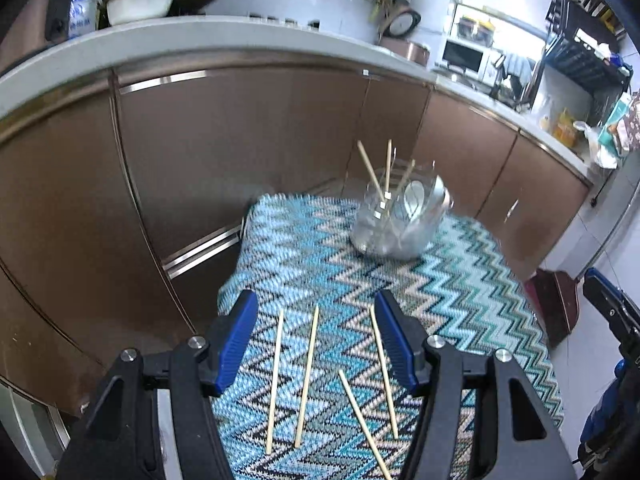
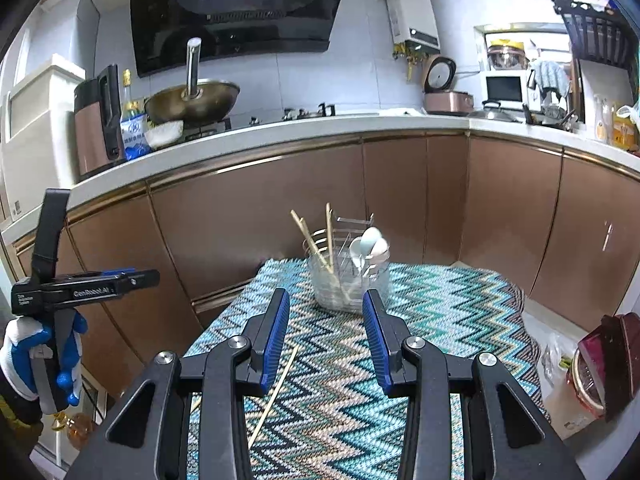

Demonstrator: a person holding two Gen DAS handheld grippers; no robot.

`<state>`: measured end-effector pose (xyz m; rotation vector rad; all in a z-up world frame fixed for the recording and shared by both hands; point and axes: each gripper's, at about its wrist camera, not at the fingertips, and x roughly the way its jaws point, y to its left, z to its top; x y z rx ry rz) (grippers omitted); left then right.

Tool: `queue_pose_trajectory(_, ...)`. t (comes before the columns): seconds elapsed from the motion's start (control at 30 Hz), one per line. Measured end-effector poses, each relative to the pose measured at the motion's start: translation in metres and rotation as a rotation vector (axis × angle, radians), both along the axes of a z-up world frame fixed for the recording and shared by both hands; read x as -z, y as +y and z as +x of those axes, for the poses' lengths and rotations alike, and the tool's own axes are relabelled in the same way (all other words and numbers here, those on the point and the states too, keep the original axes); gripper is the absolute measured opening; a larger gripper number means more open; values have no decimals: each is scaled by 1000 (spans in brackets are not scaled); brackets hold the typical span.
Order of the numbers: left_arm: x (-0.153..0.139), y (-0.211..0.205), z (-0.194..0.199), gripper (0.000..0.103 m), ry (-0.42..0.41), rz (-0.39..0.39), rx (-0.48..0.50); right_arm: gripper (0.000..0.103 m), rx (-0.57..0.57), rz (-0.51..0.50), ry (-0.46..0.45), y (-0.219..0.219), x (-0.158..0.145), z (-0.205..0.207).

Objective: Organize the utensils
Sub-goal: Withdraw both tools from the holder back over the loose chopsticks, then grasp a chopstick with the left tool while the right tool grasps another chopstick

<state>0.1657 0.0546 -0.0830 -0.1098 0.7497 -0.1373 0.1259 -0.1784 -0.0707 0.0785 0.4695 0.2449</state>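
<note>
3 chopsticks (image 2: 316, 242) + spoons (image 2: 370, 246) in holder (image 2: 348, 280).

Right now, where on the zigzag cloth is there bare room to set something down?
Bare cloth lies between the loose chopsticks and the clear utensil holder, and right of both. It is crowded under the left gripper.

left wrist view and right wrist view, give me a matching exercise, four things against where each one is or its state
Things:
1. left hand-held gripper
2. clear plastic utensil holder
3. four loose wooden chopsticks
4. white ceramic spoons

Place or state:
A. lying flat on the zigzag cloth
B. standing at the cloth's far end
C. open, holding nothing
D. upright inside the holder

Pairs: 1-C, 2-B, 3-A, 4-D
</note>
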Motion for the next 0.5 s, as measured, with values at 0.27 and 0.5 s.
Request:
queue_pose_trajectory(0.27,42,-7,26,58,138,3,56,38,-70,-14,84,26,23,12)
queue_pose_trajectory(0.5,78,-9,59,58,273,8,92,36,-132,-13,189,46,47,29)
